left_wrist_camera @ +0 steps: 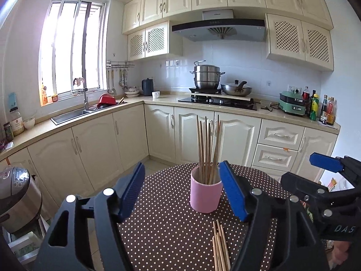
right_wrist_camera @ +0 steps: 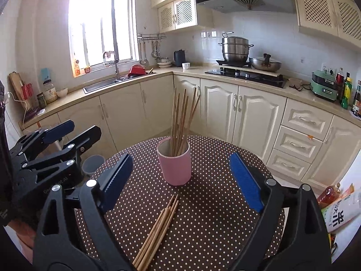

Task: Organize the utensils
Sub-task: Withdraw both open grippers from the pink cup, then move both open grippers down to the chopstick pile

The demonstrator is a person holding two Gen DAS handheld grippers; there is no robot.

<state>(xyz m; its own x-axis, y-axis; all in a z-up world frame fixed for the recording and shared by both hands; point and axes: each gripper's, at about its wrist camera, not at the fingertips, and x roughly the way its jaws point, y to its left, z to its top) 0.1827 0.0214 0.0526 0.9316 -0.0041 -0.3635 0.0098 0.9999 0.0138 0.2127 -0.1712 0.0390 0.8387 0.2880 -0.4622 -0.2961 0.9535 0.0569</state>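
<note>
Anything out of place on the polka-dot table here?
Yes: a bundle of loose wooden chopsticks lies flat on the brown polka-dot tablecloth, in front of the pink cylindrical cup where the others stand upright.

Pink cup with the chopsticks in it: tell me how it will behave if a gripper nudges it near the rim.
The pink cup is tall for its base, and the chopsticks rise far above its rim, so it is probably top-heavy and apt to tip. The sticks lean loosely, so they would likely shift or rattle. On the dotted cloth it may catch rather than slide.
</note>
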